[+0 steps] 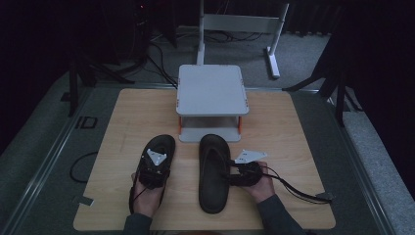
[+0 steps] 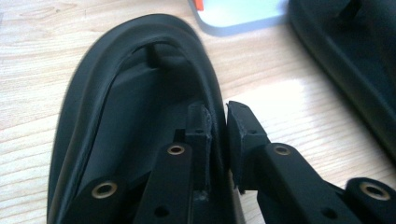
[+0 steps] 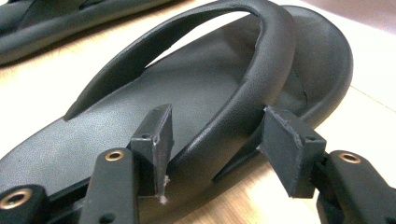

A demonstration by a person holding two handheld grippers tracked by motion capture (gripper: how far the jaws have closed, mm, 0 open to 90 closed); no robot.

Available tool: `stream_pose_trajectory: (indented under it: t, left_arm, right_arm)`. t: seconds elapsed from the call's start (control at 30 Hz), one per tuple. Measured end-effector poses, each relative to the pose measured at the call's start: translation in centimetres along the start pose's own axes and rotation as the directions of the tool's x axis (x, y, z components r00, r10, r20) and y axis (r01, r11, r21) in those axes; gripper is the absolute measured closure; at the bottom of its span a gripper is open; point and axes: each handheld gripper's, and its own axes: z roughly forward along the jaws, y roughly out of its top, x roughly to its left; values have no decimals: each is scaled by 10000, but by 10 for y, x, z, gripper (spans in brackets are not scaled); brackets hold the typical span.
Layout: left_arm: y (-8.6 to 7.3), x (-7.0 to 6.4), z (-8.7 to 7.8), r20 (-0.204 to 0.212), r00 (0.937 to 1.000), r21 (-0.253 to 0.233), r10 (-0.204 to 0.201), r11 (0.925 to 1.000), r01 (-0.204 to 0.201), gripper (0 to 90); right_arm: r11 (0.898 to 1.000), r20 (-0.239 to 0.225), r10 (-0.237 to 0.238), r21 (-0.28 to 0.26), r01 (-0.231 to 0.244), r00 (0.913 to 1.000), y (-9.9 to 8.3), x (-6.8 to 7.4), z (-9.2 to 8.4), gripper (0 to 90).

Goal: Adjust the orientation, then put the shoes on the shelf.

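Two black flip-flops lie side by side on the wooden table (image 1: 288,132). The left flip-flop (image 1: 165,142) (image 2: 116,93) has its toe toward the far side. My left gripper (image 1: 157,151) (image 2: 219,116) sits over it, shut on the right branch of its strap (image 2: 212,88). The right flip-flop (image 1: 213,191) (image 3: 187,79) lies next to it. My right gripper (image 1: 229,172) (image 3: 215,135) reaches in from the right, open, with that shoe's strap (image 3: 261,56) passing between its pads. A gap shows between the strap and the right-hand pad (image 3: 289,149).
A white two-level stand (image 1: 210,88) (image 2: 238,14) with orange fittings stands just beyond the flip-flops' toes. A cable (image 1: 293,188) trails from the right gripper toward the table's right edge. Dark floor, cables and a white frame (image 1: 240,24) lie beyond the table.
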Motion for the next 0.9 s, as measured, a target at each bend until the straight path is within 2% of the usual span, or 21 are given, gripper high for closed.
stream_pose_trajectory:
  t: [0.27, 0.6, 0.9]
  left_arm:
    - [2, -10, 4, 144, 9995, -31, 289, 9996, -288, 810]
    - [12, -24, 0, 316, 9982, -403, 502, 9980, -489, 814]
    - [19, -42, 11, 499, 9944, -275, 928, 9954, -916, 811]
  right_arm:
    - [10000, 2, -34, 29, 34, 10000, -1, 0, 0, 434]
    - [10000, 1, -14, 17, 14, 10000, -1, 0, 0, 434]
    - [10000, 62, 28, -32, -28, 10000, -1, 1, 0, 437]
